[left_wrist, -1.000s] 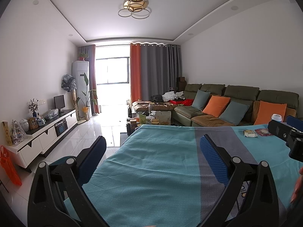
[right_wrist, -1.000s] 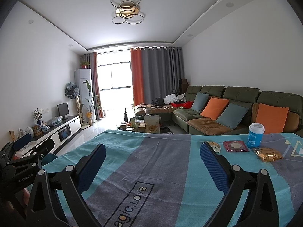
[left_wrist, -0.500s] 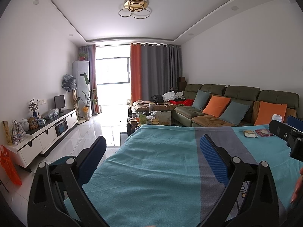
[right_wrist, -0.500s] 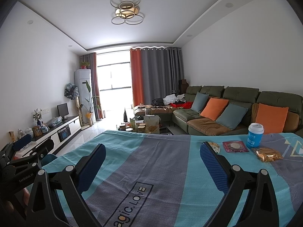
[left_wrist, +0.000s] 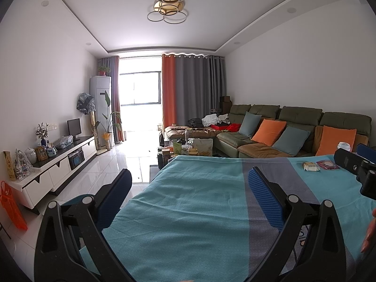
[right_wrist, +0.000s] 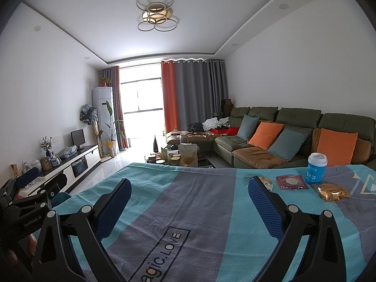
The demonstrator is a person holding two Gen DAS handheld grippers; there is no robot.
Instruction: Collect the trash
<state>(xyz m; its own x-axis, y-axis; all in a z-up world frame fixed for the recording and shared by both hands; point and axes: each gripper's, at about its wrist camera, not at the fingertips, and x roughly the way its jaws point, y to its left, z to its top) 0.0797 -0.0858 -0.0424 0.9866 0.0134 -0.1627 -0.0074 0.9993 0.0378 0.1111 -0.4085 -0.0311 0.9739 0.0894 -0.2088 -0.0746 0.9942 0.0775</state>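
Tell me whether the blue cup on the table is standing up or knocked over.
Upright. The blue cup stands on its base on the tablecloth, white lid on top, beside the red packet and gold wrapper.

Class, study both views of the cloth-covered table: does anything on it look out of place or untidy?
Yes. At the far right of the teal-and-grey tablecloth lie a crumpled gold foil wrapper, a flat red packet and a pale snack packet, scattered around an upright blue paper cup.

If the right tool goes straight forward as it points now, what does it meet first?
Probably nothing soon: ahead of the open right tool lies only bare tablecloth. The wrappers and blue cup sit off to its right.
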